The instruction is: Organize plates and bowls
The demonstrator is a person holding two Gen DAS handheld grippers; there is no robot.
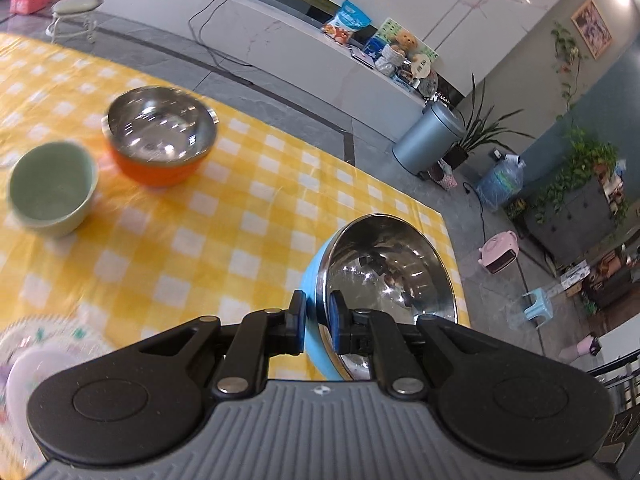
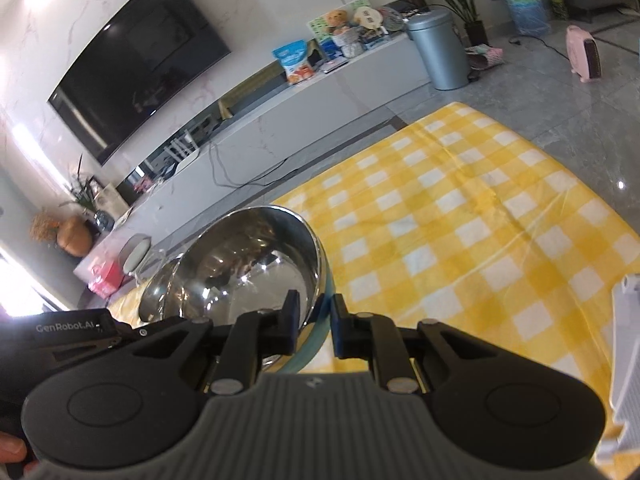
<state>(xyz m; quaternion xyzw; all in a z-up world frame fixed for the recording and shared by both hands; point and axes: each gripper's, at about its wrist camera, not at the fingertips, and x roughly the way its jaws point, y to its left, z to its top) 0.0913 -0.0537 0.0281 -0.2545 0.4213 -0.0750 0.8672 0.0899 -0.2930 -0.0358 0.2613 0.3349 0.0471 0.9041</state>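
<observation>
In the left wrist view my left gripper (image 1: 317, 304) is shut on the rim of a blue-sided steel bowl (image 1: 384, 264), which is tilted and held above the yellow checked tablecloth (image 1: 240, 220). An orange-sided steel bowl (image 1: 160, 136) and a pale green bowl (image 1: 52, 188) stand on the cloth at the left. A patterned plate (image 1: 40, 344) lies at the lower left. In the right wrist view my right gripper (image 2: 316, 304) is shut on the rim of a teal-sided steel bowl (image 2: 248, 264). Another steel bowl (image 2: 160, 296) shows behind it, beside the body of the left gripper (image 2: 68, 336).
A white rack-like object (image 2: 626, 340) stands at the right edge of the cloth. The table ends at the far side, with grey floor beyond. A low white cabinet (image 2: 320, 92), a grey bin (image 2: 440, 52) and a pink heater (image 2: 584, 52) stand further off.
</observation>
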